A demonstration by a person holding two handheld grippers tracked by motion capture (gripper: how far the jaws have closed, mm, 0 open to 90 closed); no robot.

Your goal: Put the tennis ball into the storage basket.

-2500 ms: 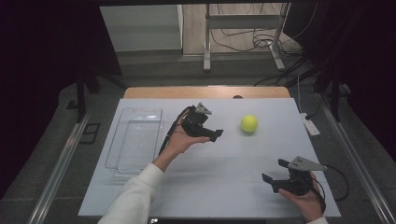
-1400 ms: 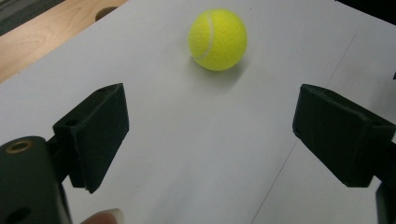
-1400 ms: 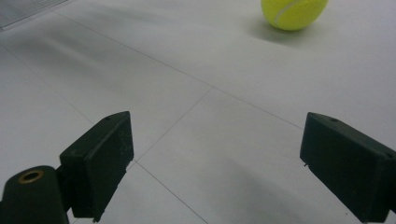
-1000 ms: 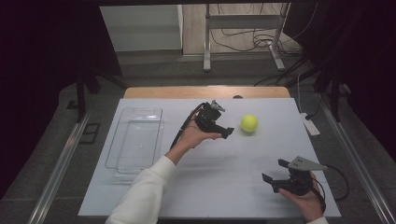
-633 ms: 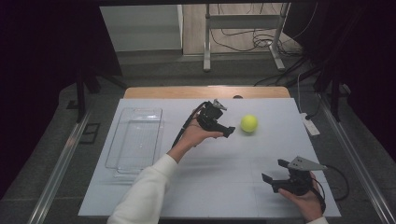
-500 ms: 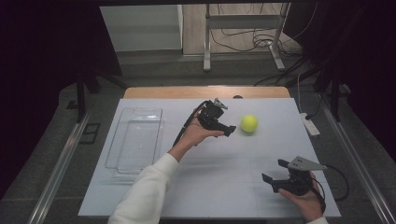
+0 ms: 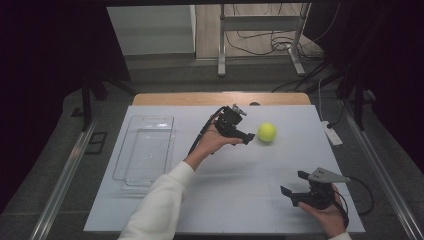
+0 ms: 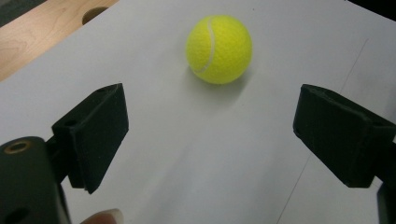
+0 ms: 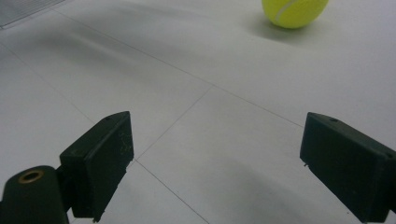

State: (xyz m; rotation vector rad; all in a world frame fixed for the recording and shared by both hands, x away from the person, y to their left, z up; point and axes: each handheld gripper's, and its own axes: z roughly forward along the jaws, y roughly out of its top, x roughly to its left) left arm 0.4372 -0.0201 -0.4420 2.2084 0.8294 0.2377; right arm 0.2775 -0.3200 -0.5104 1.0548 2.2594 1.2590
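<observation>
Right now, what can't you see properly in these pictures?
- Tennis ball: top cut off by the right gripper view's upper edge.
- Left gripper: the hand hides its underside in the high view.
- Clear tray: see-through, too faint there to tell if anything lies inside.

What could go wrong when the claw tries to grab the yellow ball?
The tennis ball is round and sits loose on the smooth white table, so a bump from one jaw of the left claw could send it rolling away. The ball lies ahead of the open jaws, not between them yet, so closing now would likely catch only air. It also sits a little off the middle of the gap, so a squeeze might pinch its side and squirt it out.
</observation>
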